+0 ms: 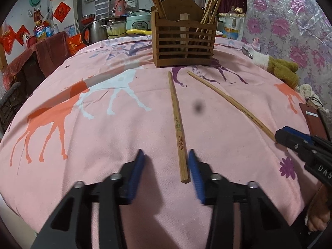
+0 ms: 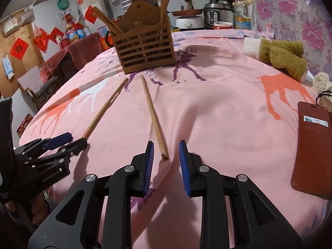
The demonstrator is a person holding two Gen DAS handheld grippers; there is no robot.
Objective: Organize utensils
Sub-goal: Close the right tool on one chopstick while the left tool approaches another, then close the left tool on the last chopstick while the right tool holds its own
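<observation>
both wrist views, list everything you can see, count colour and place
chopsticks on cloth: 2, light wood, one ahead of the left hand-held gripper, one ahead of the right
utensil holder: 1, brown slatted wood, far middle of the table, more chopsticks standing in it
tablecloth: 1, pink with deer prints, covers the table
wallet case: 1, brown, right edge
plush cloth: 1, olive and white, far right
metal spoon: 1, silver, far right
kitchen clutter: many, mixed, behind the table
left hand-held gripper: 1, black, blue pads, open
right hand-held gripper: 1, black, blue pads, open
</observation>
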